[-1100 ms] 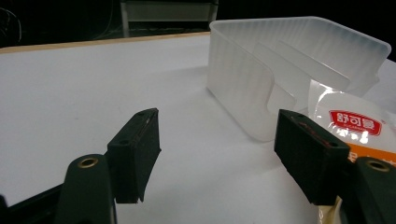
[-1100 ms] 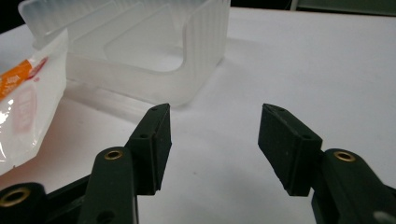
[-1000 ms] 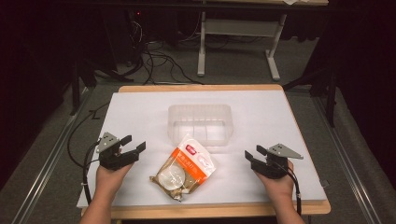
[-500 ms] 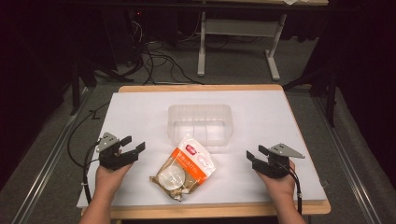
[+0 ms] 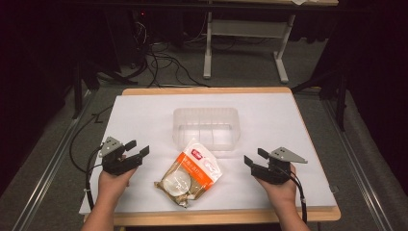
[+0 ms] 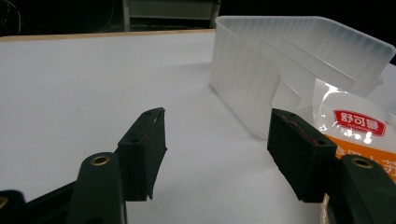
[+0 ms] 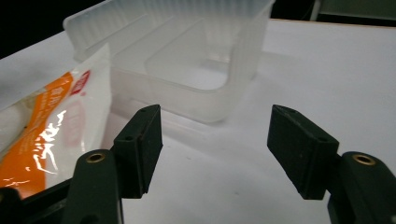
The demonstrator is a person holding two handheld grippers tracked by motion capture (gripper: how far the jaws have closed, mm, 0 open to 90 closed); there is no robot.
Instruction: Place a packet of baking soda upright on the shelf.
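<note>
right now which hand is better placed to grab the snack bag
Left, narrowly. The left tool is open and sits closer to the snack bag, whose edge lies beside its jaw in the left gripper view. The right tool is open too, but slightly farther.

A snack packet (image 6: 359, 135) with orange and white printing carries a red label with white Chinese characters, apparently "舒可曼", above a line of small lettering too fine to read. Larger white characters on the orange part are cut off at the picture's edge. From the high view the red label (image 5: 197, 154) is a blur.
</note>
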